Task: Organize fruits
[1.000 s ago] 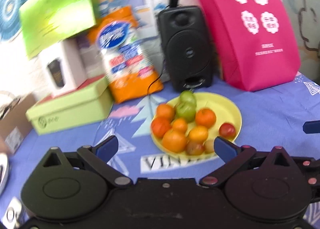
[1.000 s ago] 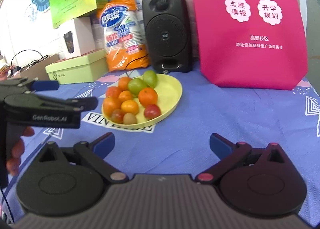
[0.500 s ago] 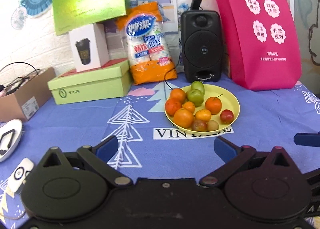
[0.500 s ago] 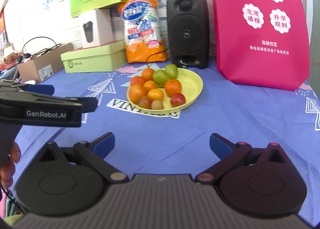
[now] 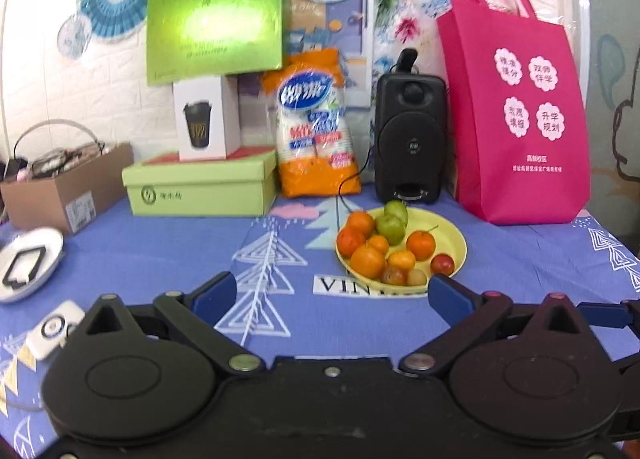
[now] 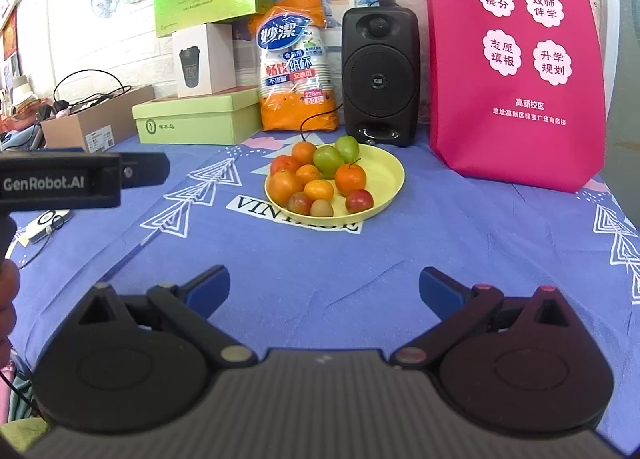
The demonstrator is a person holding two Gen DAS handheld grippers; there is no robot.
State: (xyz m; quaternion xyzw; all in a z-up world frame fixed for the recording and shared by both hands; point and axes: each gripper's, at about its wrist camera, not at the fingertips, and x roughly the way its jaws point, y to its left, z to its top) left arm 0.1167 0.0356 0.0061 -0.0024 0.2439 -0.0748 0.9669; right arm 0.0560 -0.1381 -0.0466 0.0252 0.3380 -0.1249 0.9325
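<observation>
While both claws, left claw [image 5: 330, 297] and right claw [image 6: 324, 285], hang released, the round, smooth, roll-prone fruits [image 6: 316, 183] near the worktop's far edge probably need gentle mid-body pinches.

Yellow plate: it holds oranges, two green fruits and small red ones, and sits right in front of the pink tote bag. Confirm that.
One thing is wrong: the round yellow plate sits in front of the black speaker, not the pink fabric tote bag, which stands to its right. The right wrist view shows this. The fruit on it is as you say.
</observation>
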